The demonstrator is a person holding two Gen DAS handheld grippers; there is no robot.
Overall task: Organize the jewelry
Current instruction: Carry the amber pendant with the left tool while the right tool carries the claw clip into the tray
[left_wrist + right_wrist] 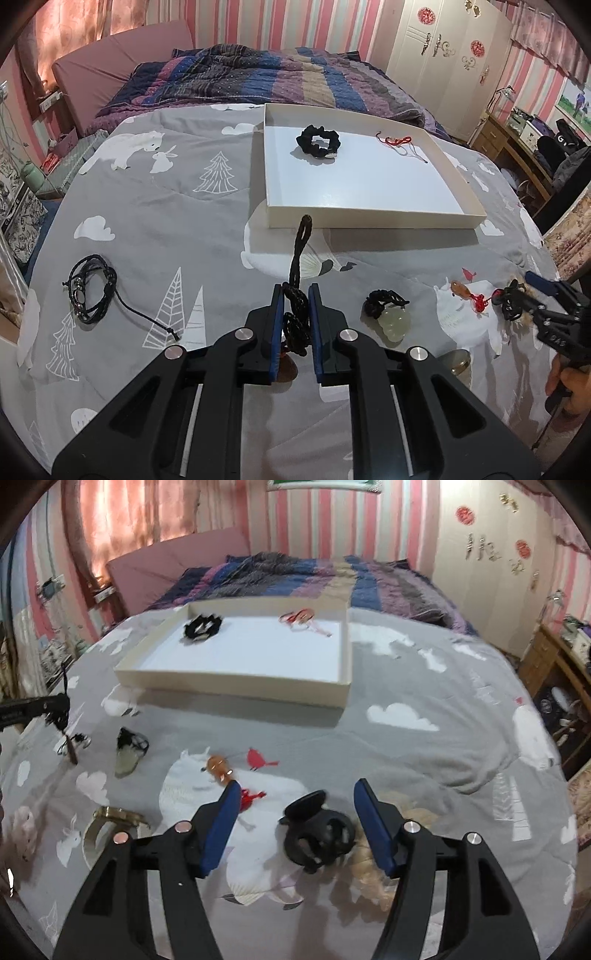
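Grey printed bedspread (147,206): left gripper (296,295) pinches a black braided cord (297,306); right gripper (291,794) gapes over a black hair clip (317,834). That dangling cord could slip before reaching the shallow white cardboard tray (369,218).

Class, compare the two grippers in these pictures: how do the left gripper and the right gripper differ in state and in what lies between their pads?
The left gripper is shut on a black braided cord; the right gripper is open. The cord is clamped between the left pads, while the black hair clip lies between the right pads untouched. Both have blue pads on black fingers and point down at the grey bedspread.
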